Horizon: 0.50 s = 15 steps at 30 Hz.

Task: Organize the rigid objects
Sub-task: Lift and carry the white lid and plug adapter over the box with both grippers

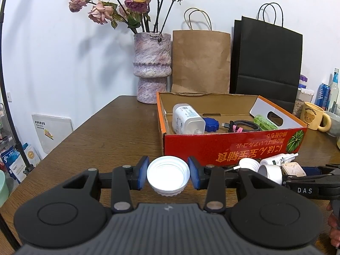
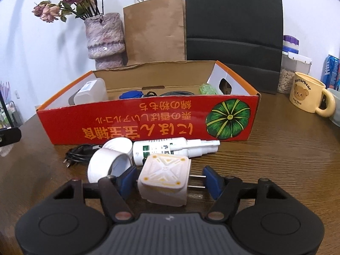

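In the left wrist view, the left hand-held gripper (image 1: 168, 175) is clamped on a white cap (image 1: 168, 176) at lower centre, below the red box (image 1: 233, 146) on the worktop (image 1: 106, 131).

In the right wrist view, the right hand-held gripper (image 2: 169, 180) stands apart around a white plug adapter (image 2: 163, 178) at lower centre; its left pad touches the adapter, its right pad sits at the prong tips.
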Each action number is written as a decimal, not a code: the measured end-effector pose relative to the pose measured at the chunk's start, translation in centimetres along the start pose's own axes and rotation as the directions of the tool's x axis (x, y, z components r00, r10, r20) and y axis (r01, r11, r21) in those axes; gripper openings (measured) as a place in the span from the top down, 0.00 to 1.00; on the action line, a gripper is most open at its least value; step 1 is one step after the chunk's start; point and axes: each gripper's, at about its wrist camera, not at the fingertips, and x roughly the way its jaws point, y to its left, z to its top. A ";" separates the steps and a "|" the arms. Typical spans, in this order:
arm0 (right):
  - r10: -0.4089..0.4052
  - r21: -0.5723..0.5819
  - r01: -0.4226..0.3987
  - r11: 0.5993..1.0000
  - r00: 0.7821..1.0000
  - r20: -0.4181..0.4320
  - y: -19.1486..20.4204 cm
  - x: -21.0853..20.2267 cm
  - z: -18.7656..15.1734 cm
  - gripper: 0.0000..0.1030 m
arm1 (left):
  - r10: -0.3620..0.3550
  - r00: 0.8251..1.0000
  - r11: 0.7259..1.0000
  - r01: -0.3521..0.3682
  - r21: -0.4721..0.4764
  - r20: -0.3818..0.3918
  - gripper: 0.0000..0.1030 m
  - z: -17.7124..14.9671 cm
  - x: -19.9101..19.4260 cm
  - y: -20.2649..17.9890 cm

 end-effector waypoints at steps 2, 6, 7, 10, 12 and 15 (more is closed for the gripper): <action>-0.001 -0.011 0.002 1.000 1.000 0.012 0.1 -0.4 -0.1 0.35 | 0.001 1.000 1.000 -0.001 0.000 -0.001 0.61 0.0 0.0 0.0; -0.002 -0.025 0.003 1.000 0.999 0.043 0.2 -1.5 -0.2 0.35 | 0.003 1.000 1.000 -0.003 0.000 0.006 0.61 0.0 -0.2 -0.1; -0.002 -0.027 0.003 1.000 0.999 0.049 0.2 -1.7 -0.2 0.35 | 0.004 1.000 1.000 -0.004 0.001 0.008 0.61 -0.1 -0.3 -0.1; -0.003 -0.033 0.006 0.999 0.998 0.068 0.2 -2.5 -0.4 0.35 | 0.003 1.000 1.000 -0.003 0.002 0.017 0.61 -0.1 -0.6 -0.2; -0.004 -0.035 0.007 0.999 0.997 0.080 0.2 -3.1 -0.4 0.35 | 0.002 1.000 1.000 -0.002 0.005 0.024 0.61 -0.2 -0.8 -0.4; -0.006 -0.036 0.010 0.999 0.995 0.102 0.1 -4.0 -0.5 0.35 | 0.001 0.999 1.000 -0.001 0.010 0.032 0.61 -0.2 -1.2 -0.7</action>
